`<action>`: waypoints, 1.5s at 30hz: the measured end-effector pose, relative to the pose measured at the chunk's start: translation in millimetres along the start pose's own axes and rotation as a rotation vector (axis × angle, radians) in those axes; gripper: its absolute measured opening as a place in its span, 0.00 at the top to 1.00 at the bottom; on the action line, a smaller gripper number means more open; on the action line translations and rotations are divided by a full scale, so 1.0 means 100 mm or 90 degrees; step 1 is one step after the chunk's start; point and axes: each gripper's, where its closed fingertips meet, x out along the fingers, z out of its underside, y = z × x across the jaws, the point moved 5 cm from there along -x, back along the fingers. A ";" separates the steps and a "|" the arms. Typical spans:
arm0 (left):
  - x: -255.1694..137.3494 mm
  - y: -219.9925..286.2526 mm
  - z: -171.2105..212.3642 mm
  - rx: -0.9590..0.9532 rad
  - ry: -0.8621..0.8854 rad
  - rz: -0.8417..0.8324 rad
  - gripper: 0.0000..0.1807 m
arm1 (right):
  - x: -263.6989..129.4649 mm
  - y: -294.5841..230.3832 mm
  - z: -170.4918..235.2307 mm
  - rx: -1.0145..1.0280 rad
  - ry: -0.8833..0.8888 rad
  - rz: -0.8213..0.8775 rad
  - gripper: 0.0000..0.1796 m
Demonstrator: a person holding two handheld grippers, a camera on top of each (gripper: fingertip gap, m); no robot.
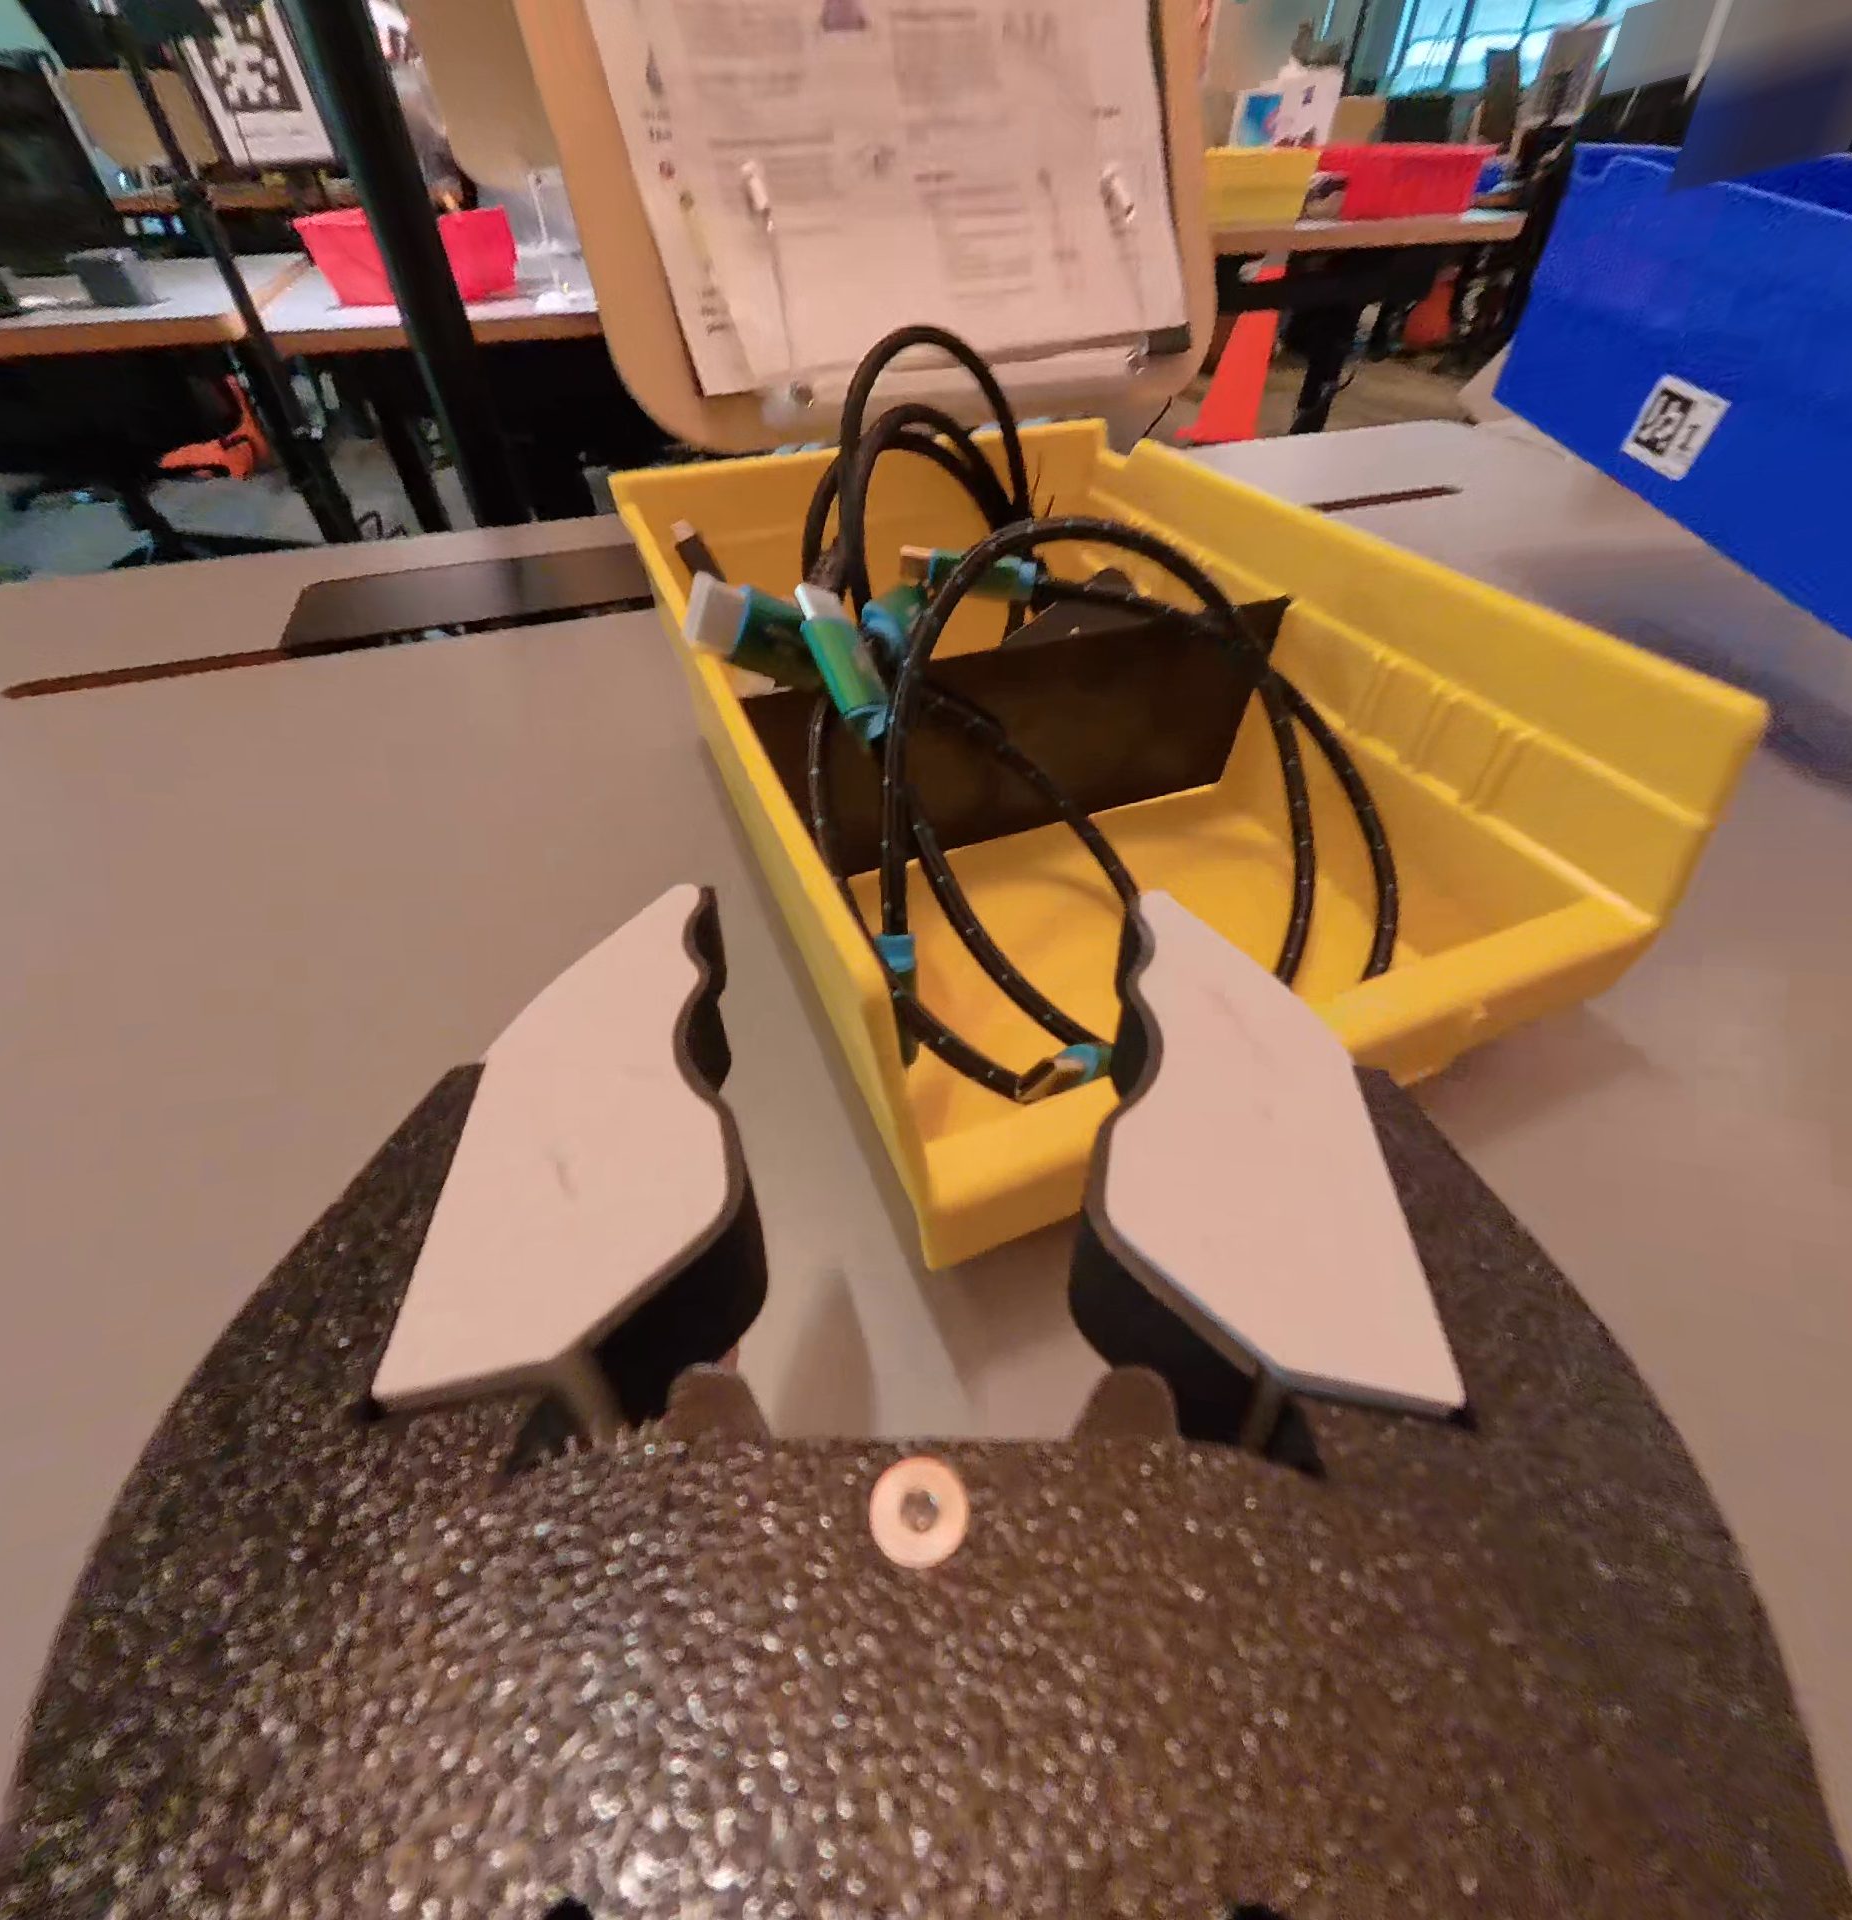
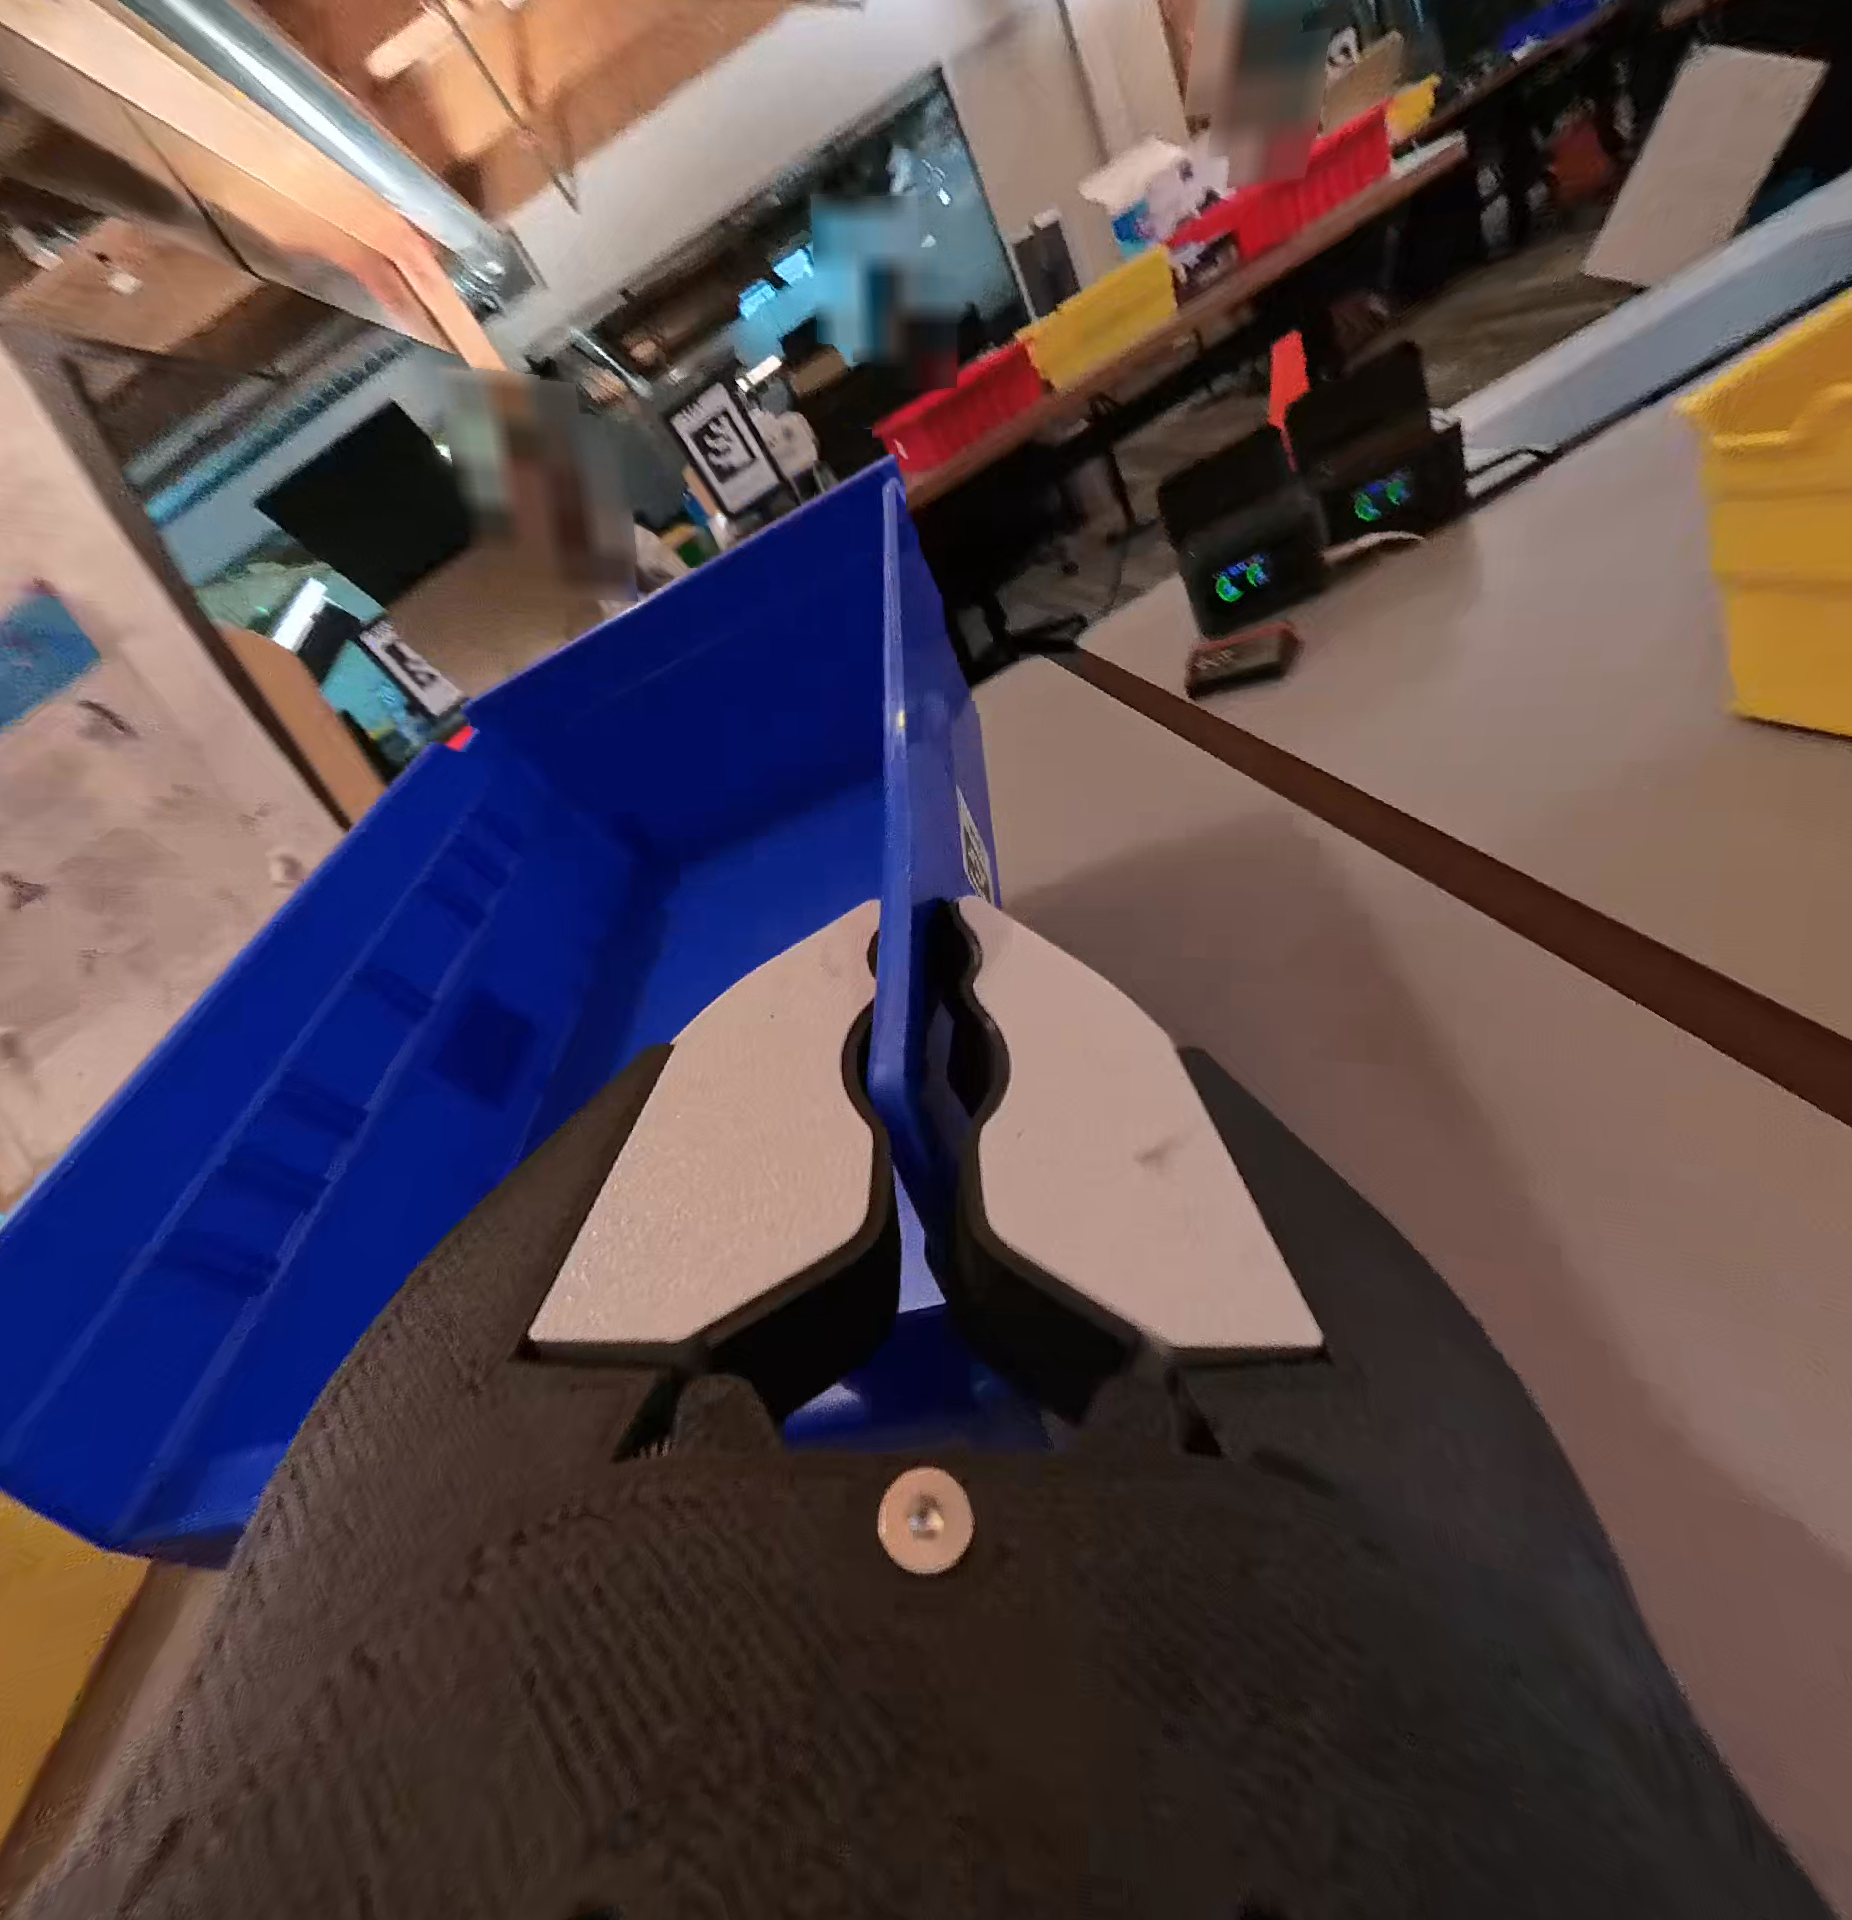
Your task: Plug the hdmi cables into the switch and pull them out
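Note:
A yellow bin (image 1: 1504,769) stands on the grey table. It holds a tangle of black braided HDMI cables (image 1: 1306,790) with green and teal plugs (image 1: 839,655), and a black divider (image 1: 1067,717). One gold-tipped plug (image 1: 1057,1070) lies near the bin's front. I see no switch. My left gripper (image 1: 927,914) is open and empty, just before the bin's near left corner. My right gripper (image 2: 917,925) is shut on the side wall of an empty blue bin (image 2: 693,707) and holds it tilted.
The blue bin also shows at the right in the left wrist view (image 1: 1711,353). A clipboard with papers (image 1: 901,187) stands behind the yellow bin. Another yellow bin (image 2: 1805,561) stands far right. A small black device (image 2: 1244,660) lies on the table (image 2: 1421,935).

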 end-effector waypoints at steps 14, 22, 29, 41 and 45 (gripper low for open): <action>0.12 -0.16 0.14 0.080 -0.031 -0.068 0.91 | 0.53 0.16 0.32 -0.061 -0.131 0.024 0.97; 0.13 -0.51 0.16 0.114 -0.058 -0.140 0.96 | 0.41 0.07 0.13 -0.201 -0.072 0.079 0.68; 0.06 -1.14 0.18 0.026 -0.064 -0.141 0.96 | 0.00 -1.18 0.03 -0.412 0.037 -0.140 0.57; -0.14 -2.37 0.22 -0.030 -0.066 -0.224 0.96 | 0.07 -2.77 1.46 -0.369 -0.085 -0.499 0.52; -0.16 -2.70 0.22 -0.023 -0.076 -0.242 0.97 | 0.09 -2.82 1.62 -0.386 -0.121 -0.512 0.52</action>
